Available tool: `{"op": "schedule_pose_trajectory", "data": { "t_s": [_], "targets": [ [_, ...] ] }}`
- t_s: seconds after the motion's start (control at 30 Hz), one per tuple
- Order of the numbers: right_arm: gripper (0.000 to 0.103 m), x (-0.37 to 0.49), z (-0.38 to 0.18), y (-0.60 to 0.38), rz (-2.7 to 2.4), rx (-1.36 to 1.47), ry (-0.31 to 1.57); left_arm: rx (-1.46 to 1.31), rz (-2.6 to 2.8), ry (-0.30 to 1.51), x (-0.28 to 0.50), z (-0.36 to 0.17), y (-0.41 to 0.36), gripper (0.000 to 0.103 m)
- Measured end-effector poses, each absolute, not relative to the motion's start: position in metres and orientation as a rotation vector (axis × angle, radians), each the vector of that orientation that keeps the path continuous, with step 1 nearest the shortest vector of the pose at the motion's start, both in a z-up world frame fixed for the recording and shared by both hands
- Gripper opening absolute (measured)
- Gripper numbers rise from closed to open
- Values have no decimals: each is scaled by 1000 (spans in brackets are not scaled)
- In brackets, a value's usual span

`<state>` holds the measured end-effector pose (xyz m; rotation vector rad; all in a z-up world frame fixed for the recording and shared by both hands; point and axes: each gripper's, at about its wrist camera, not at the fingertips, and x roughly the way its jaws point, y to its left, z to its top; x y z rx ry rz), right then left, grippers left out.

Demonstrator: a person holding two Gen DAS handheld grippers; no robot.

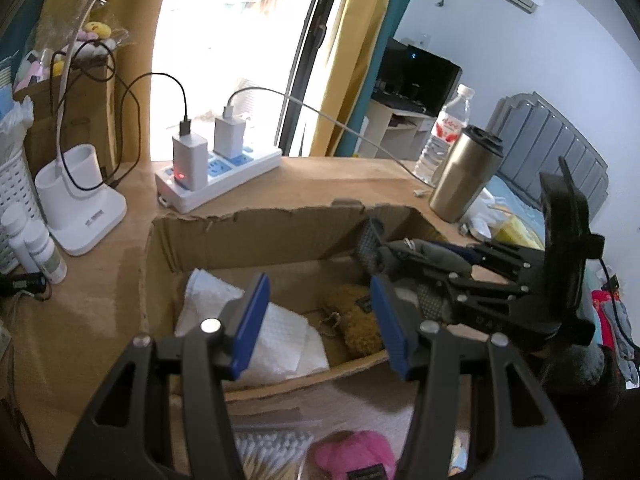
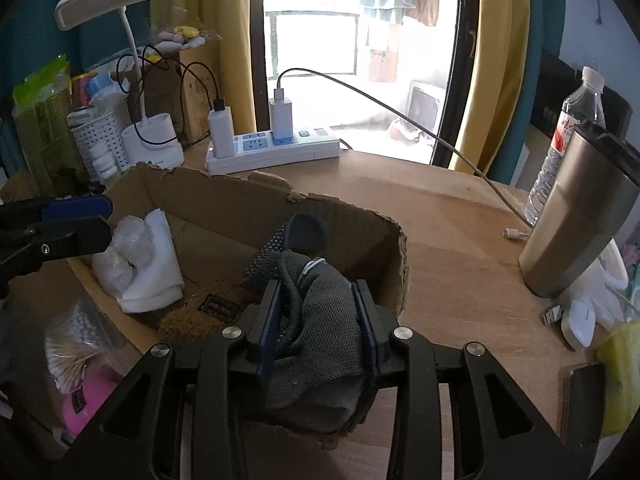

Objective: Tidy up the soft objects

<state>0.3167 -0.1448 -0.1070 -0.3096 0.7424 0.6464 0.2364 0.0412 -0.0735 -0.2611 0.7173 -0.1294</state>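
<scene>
The right claw (image 2: 318, 320), pads against the grey mesh cloth (image 2: 320, 344), should have released it over the cardboard box (image 2: 224, 204) just ahead; the left claw (image 1: 320, 320) hung half-open, empty.

The left gripper (image 1: 320, 324) and right gripper (image 2: 318, 326) look alike: matte black linkage arms with triangular cut-outs, round silver screws at the pivots, and flat fingers (image 1: 250, 320) faced with ribbed blue pads. A thin black cable trails the right gripper's upright black mount.

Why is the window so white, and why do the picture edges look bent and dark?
Left wrist view: daylight overexposes the window; the fisheye lens curves the curtain and darkens corners. Right wrist view: milder glare, with the balcony railing visible.
</scene>
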Motion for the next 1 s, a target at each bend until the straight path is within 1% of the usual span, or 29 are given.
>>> {"op": "schedule_pose_trajectory", "data": {
  "t_s": [0.07, 0.1, 0.13, 0.33, 0.5, 0.93, 0.97, 1.0],
  "targets": [
    [48, 314, -105, -146, 642, -306, 744, -260, -129, 711, 233, -71, 41, 54],
    [61, 312, -102, -148, 640, -298, 737, -262, -128, 708, 232, -70, 43, 55],
    [67, 309, -100, -148, 639, -294, 727, -265, -128, 704, 230, -69, 44, 55],
    [67, 287, -75, -159, 639, -256, 656, -272, -111, 691, 209, -66, 49, 55],
    [67, 263, -62, -165, 646, -230, 615, -280, -92, 718, 191, -77, 51, 55],
    [67, 219, -73, -168, 656, -215, 632, -260, -39, 815, 159, -114, 43, 57],
    [67, 216, -74, -169, 657, -215, 634, -257, -32, 820, 158, -116, 43, 58],
    [67, 214, -76, -169, 658, -216, 637, -251, -21, 825, 158, -118, 43, 62]
  ]
}}
